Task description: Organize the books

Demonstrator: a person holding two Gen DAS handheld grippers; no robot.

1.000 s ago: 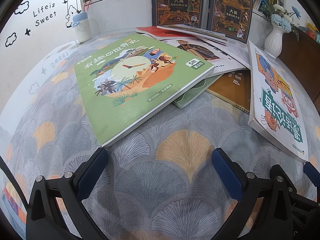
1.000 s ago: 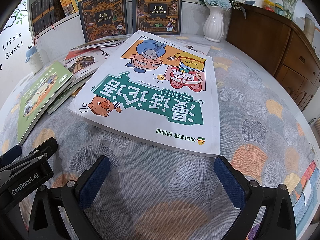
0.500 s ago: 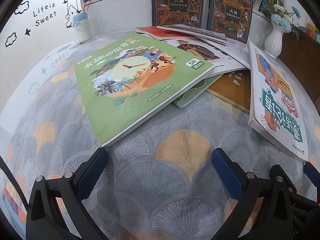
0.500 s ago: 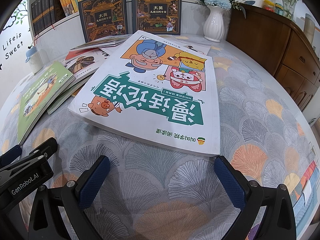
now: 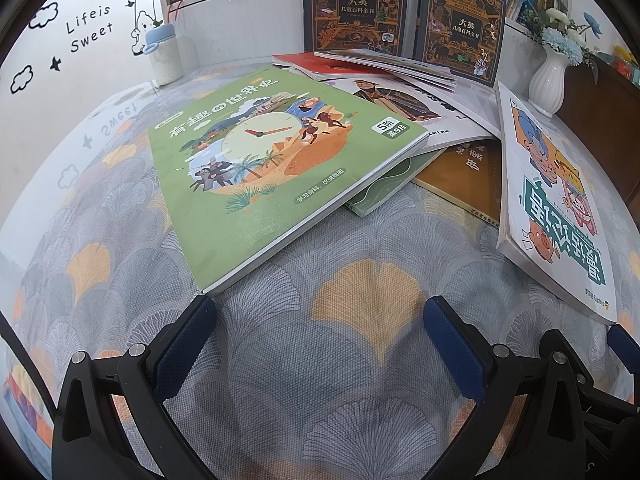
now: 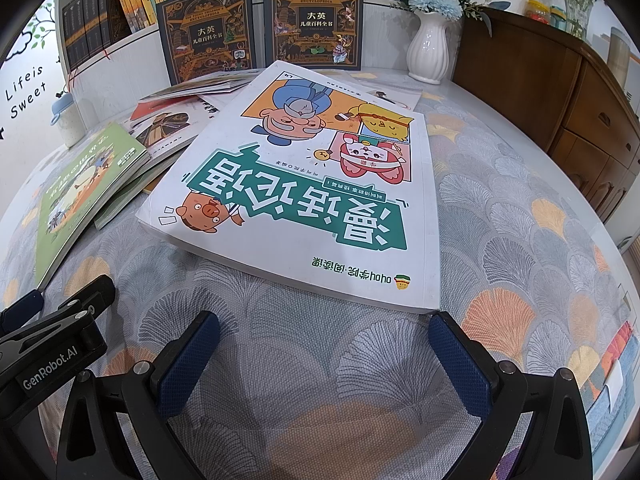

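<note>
Several books lie scattered on a patterned tablecloth (image 5: 360,272). A green book with a clock on its cover (image 5: 272,168) lies flat just ahead of my left gripper (image 5: 320,320), which is open and holds nothing. A thick white cartoon book (image 6: 304,192) lies right in front of my right gripper (image 6: 324,334), also open and empty; the same white cartoon book (image 5: 556,204) shows at the right of the left wrist view. Under and behind these lie a brown book (image 5: 468,176), a pale green book (image 5: 384,188) and thin magazines (image 5: 384,68).
Two dark encyclopedia volumes (image 6: 208,44) (image 6: 316,24) stand against a bookshelf at the back. A white vase with blue flowers (image 6: 430,44) stands beside a wooden cabinet (image 6: 560,92). A small blue-capped bottle (image 5: 164,54) stands at the far left. The left gripper's body (image 6: 52,344) shows low left.
</note>
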